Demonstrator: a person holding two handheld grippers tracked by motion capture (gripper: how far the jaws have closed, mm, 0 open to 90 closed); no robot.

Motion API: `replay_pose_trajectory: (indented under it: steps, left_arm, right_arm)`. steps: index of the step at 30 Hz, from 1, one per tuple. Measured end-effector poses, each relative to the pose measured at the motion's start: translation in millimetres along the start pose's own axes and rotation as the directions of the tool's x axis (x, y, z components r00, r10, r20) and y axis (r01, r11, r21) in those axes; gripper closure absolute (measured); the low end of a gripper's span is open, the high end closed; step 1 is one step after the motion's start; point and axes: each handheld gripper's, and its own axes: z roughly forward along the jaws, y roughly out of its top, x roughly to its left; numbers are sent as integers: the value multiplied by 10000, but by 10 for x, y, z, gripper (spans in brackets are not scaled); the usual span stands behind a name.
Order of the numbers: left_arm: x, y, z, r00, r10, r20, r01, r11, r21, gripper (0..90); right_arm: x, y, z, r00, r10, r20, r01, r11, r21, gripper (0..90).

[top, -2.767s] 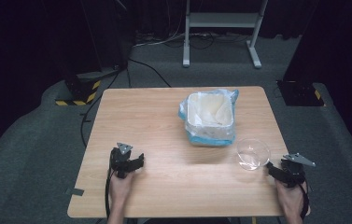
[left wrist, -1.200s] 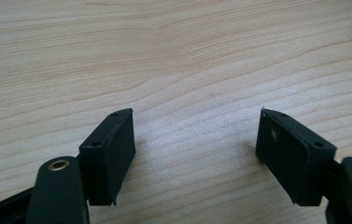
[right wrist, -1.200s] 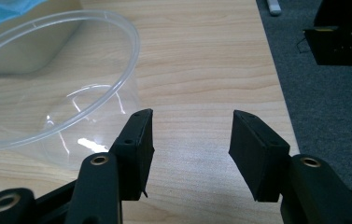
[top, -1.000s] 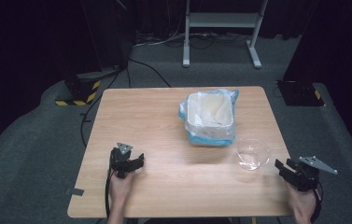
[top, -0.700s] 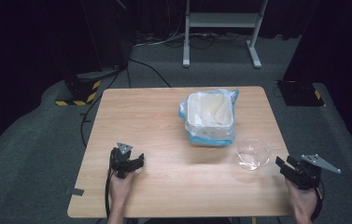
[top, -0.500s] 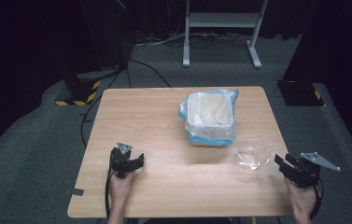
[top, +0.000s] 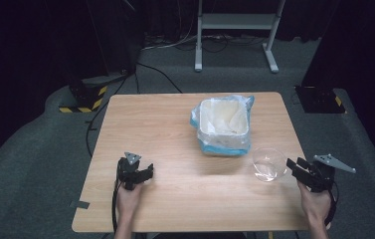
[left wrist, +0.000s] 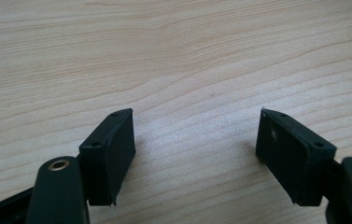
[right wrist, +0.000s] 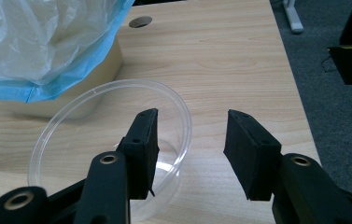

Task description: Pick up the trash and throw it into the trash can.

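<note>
Right gripper, jaws spread wide, straddles the near-right rim of the upright clear bowl. Left gripper rests wide apart on the table.

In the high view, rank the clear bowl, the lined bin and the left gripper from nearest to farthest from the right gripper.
From the right gripper:
1. Clear bowl, just beside its jaws, at the table's right edge.
2. Lined bin, farther back, middle-right of the table.
3. Left gripper, across the table near the left front.

Metal stand, striped block on grey floor.
</note>
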Motion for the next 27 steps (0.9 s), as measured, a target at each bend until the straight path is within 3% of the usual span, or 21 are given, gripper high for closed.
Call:
replay_pose_trajectory:
  steps: [12, 27]
  left_arm:
    - [1, 0, 0, 10000, 4, -1, -4, 10000, -2, 278]
    - [2, 1, 0, 10000, 20, 5, -20, 10000, 10, 278]
  right_arm:
    - [-22, 69, 263, 9995, 187, -273, -171, 9982, 572, 579]
    - [-65, 40, 448, 9996, 213, -203, -190, 9942, 1060, 659]
